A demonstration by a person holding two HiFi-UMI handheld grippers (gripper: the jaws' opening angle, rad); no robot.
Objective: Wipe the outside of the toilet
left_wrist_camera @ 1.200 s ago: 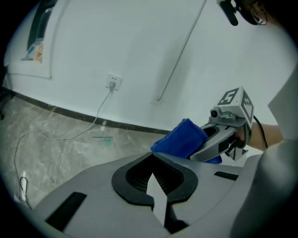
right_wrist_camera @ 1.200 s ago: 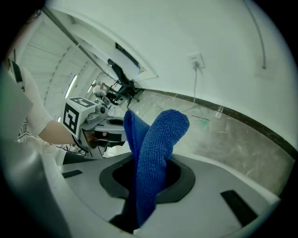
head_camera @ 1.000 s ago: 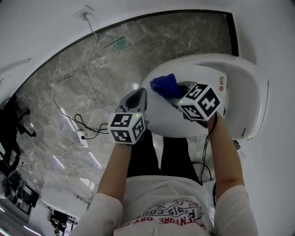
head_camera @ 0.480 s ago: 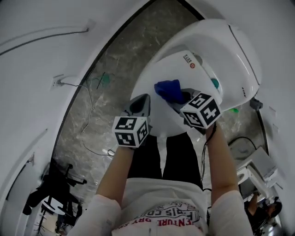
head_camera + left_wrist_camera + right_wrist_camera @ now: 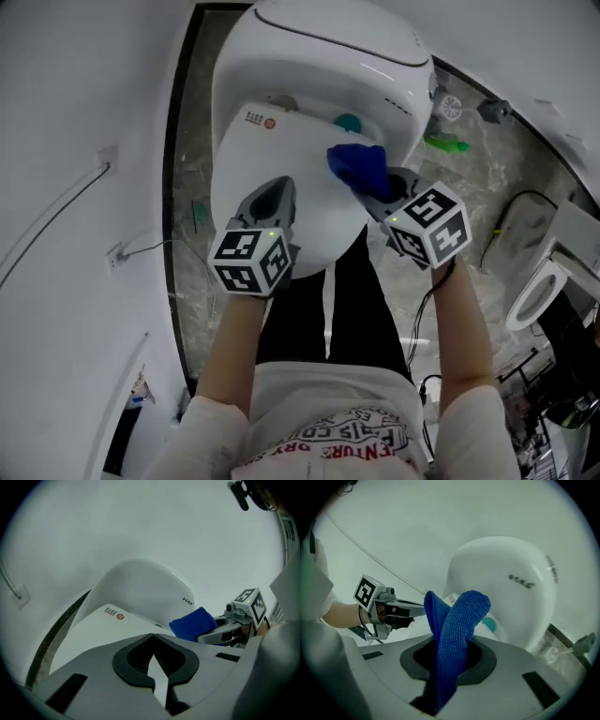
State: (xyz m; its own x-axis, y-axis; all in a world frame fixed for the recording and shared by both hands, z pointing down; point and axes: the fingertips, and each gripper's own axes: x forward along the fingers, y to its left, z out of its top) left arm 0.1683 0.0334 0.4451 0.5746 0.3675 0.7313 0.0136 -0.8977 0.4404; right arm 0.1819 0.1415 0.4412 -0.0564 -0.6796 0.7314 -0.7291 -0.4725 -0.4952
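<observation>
**Blue cloth held at the back of the toilet lid**

The right gripper [image 5: 382, 190] has its jaws clamped on a blue cloth [image 5: 357, 166]. The cloth rises between them in a fold and bulges out past the tips. It sits over the back right part of the closed lid [image 5: 251, 159], just beside a small teal spot [image 5: 348, 122] where the lid meets the toilet [image 5: 323, 56] body. I cannot tell whether the cloth presses on the lid.

The left gripper [image 5: 274, 194] hangs over the lid's front left part with its jaws closed together and nothing between them. The two grippers are near each other, side by side. Grey marbled floor [image 5: 187, 187] shows to the left of the toilet, against a white wall [image 5: 75, 112].
</observation>
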